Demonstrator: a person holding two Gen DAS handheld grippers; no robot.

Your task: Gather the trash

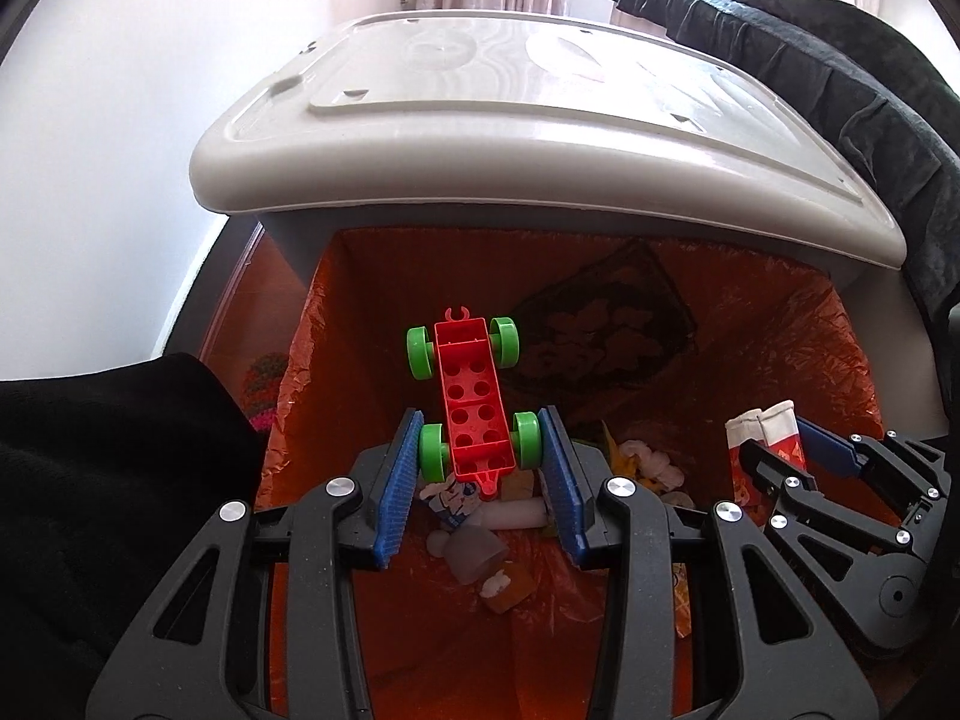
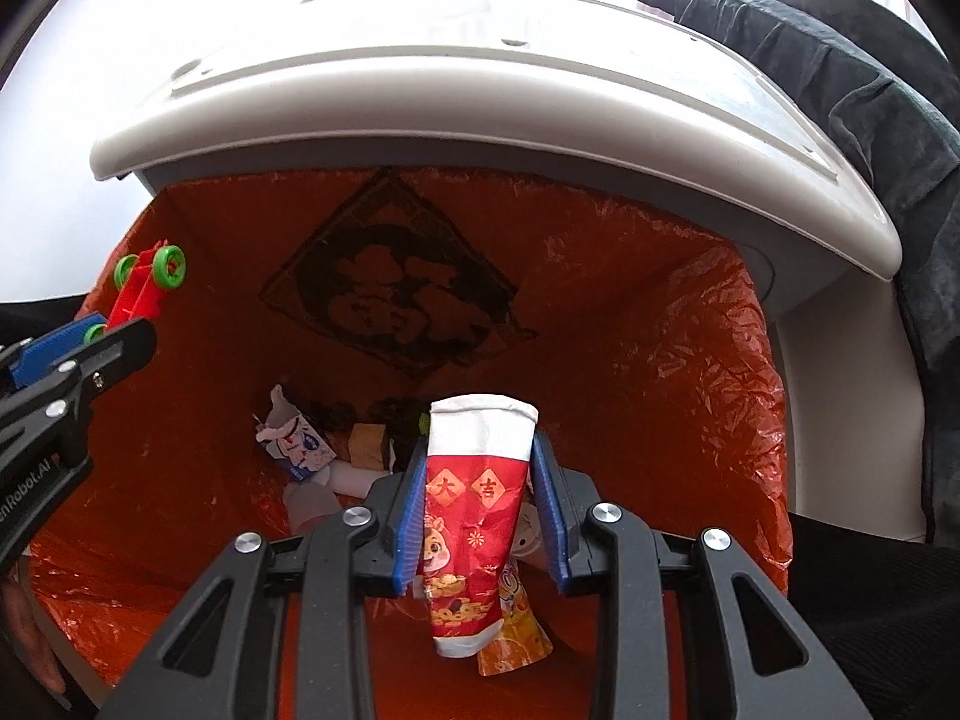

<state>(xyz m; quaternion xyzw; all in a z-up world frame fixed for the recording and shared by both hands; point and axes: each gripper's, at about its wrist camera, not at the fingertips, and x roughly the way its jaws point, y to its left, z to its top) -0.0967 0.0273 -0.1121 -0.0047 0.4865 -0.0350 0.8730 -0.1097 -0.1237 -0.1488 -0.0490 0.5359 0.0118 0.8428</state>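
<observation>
Left gripper [image 1: 480, 450]: matte black plastic frame of angular struts with triangular cut-outs, spreading toward 5 and 7 o'clock in the left wrist view.
Pads [image 1: 399, 480]: bright blue, finely ribbed strips lining the inner face of each finger.
Screws [image 1: 340, 487]: round silver bolt heads at each pivot of the linkage.
Right gripper [image 2: 480, 501]: same black frame, blue ribbed pads, silver bolts.
Marking [image 2: 27, 486]: white lettering ending "nRobot.AI" on the left gripper's black side, at 9 o'clock in the right wrist view.
Sleeve [image 1: 102, 480]: black, soft fleecy fabric, at 8 o'clock in the left wrist view.
</observation>
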